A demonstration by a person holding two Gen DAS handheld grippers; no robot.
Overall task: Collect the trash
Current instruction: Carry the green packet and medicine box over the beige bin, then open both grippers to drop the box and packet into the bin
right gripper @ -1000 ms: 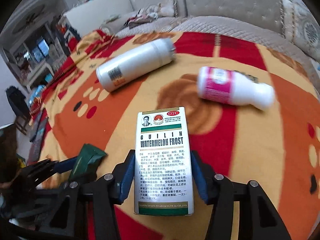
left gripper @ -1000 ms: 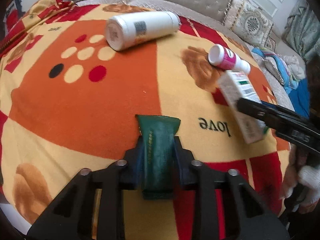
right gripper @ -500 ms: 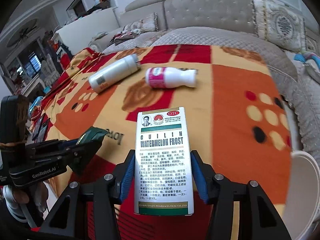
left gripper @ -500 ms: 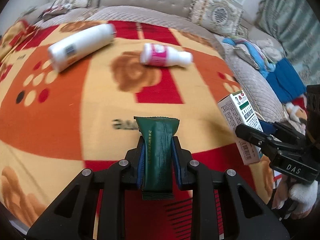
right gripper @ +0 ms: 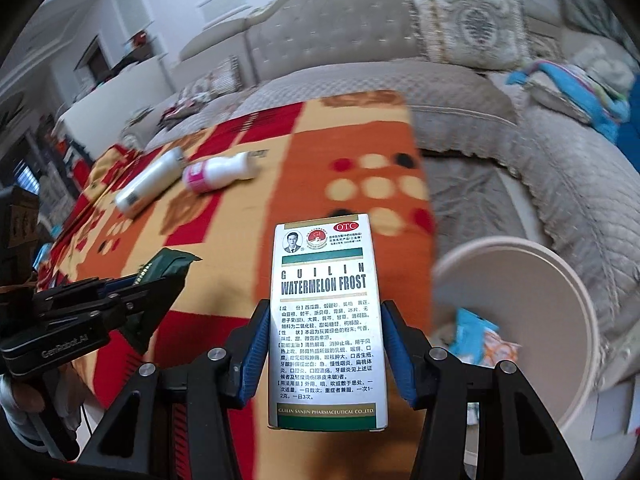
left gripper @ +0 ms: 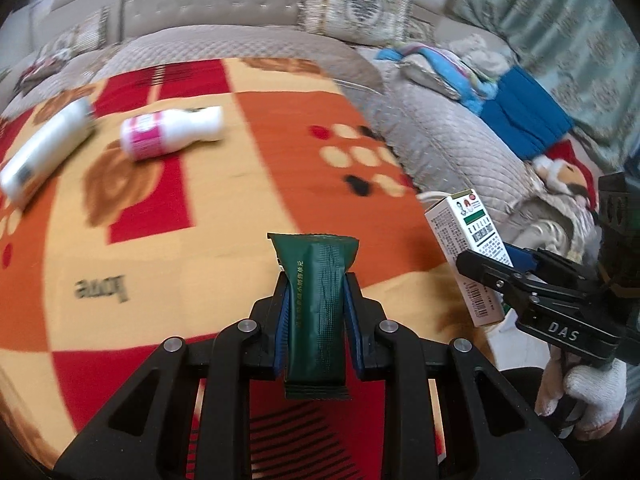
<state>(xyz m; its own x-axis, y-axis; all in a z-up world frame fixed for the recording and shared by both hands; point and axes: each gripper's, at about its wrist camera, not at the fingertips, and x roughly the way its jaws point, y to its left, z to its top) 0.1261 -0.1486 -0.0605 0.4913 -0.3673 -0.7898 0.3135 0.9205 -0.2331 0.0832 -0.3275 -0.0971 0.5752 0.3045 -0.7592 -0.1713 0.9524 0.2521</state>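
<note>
Left tool (left gripper: 316, 320) gripped green sachet (left gripper: 316, 300); right tool (right gripper: 324, 348) clamped medicine box (right gripper: 326, 320). Advised centring both above bin (right gripper: 560, 276), lower right, before releasing.

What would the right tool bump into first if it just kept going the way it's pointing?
Probably the orange patterned blanket beyond the medicine box that the right tool grips. The white bin sits off to its right. Depth is hard to judge.

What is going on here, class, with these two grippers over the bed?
A person is collecting trash with two handheld grippers. The left gripper is shut on a dark green sachet; the right gripper clamps a white medicine box. A white bin with some wrappers inside sits to the right. Two bottles, a white one and a pink-labelled one, lie on the blanket.
</note>
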